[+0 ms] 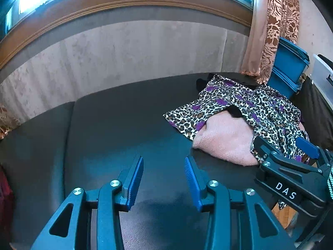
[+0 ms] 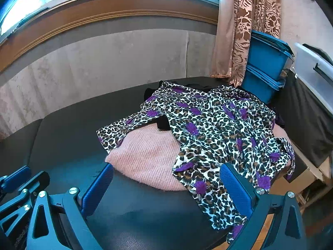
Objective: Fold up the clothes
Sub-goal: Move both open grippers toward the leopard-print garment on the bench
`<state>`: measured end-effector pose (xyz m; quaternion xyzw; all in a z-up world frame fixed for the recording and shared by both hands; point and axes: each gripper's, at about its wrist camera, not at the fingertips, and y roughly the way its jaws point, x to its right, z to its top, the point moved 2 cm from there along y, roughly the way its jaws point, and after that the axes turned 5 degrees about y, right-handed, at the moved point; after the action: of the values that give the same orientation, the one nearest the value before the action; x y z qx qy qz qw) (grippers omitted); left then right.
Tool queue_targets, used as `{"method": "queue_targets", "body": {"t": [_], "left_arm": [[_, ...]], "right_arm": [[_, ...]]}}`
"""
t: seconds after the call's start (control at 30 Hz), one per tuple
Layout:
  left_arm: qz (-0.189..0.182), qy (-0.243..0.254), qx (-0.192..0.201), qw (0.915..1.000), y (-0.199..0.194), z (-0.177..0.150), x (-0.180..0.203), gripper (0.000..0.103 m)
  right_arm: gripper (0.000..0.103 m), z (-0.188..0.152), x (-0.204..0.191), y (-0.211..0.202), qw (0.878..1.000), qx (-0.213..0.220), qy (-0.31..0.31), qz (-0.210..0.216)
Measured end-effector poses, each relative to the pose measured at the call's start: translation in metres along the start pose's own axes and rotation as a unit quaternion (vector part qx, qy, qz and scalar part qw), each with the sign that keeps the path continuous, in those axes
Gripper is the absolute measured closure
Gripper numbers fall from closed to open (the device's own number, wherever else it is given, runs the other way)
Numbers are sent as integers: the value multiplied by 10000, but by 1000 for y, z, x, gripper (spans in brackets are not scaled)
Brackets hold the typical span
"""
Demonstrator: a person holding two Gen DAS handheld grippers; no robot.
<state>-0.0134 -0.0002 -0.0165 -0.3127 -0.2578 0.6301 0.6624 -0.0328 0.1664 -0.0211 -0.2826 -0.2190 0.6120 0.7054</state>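
Observation:
A leopard-print garment with purple flowers (image 2: 218,129) lies crumpled on the right of the dark table (image 2: 68,129), draped over a pink knitted garment (image 2: 145,156). Both show in the left wrist view, leopard garment (image 1: 249,104) and pink knit (image 1: 226,139). A black cloth (image 2: 162,123) peeks from under the leopard print. My right gripper (image 2: 166,179) is open wide, its blue fingers at the near edge of the pile, empty. My left gripper (image 1: 164,166) is open and empty over bare table left of the pile. The right gripper (image 1: 291,166) shows at the right edge there.
Stacked blue bins (image 2: 266,66) stand behind the pile beside a patterned curtain (image 2: 243,31). A clear plastic box (image 2: 314,70) sits at the far right. A grey upholstered wall (image 2: 104,62) and a window ledge run behind the table. Wooden floor (image 2: 268,229) shows past the table's right edge.

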Motion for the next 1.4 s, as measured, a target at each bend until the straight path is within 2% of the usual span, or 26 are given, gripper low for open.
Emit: {"method": "queue_targets", "body": {"t": [0.23, 0.43, 0.6, 0.7, 0.8, 0.9, 1.03, 1.17, 1.23, 1.37, 1.4], "left_arm": [[65, 95, 36, 9999, 4, -6, -2, 61], [105, 124, -319, 9994, 17, -10, -2, 61], [117, 146, -548, 9983, 32, -25, -8, 60], [40, 188, -729, 9972, 43, -37, -14, 59], [62, 231, -863, 9960, 54, -54, -21, 59], [-101, 9, -1039, 9945, 64, -71, -30, 59], [-368, -150, -824, 9958, 59, -80, -36, 55], [-724, -321, -674, 9946, 58, -83, -39, 41], [-836, -423, -595, 9938, 58, -85, -42, 41], [-1297, -719, -425, 9880, 57, -83, -53, 38], [-1434, -864, -361, 9852, 57, -83, -56, 36]], "right_arm": [[0, -8, -1, 4, 10000, 25, 25, 60], [0, -11, 1, 10, 9998, -67, 65, 172], [0, -19, 3, 6, 9981, 71, 200, 583], [0, -21, 9, 6, 9945, 9, 367, 983], [5, -19, 26, 5, 9924, 143, 477, 1127], [11, -9, 50, 9, 9909, 317, 670, 1127], [11, 7, 70, 19, 9922, 392, 692, 964], [18, 23, 62, 44, 9955, 246, 162, 904], [19, 33, 50, 68, 9965, 60, -76, 827], [37, 43, 38, 117, 9975, -372, -464, 384], [46, 45, 37, 131, 9969, -545, -492, 294]]}}
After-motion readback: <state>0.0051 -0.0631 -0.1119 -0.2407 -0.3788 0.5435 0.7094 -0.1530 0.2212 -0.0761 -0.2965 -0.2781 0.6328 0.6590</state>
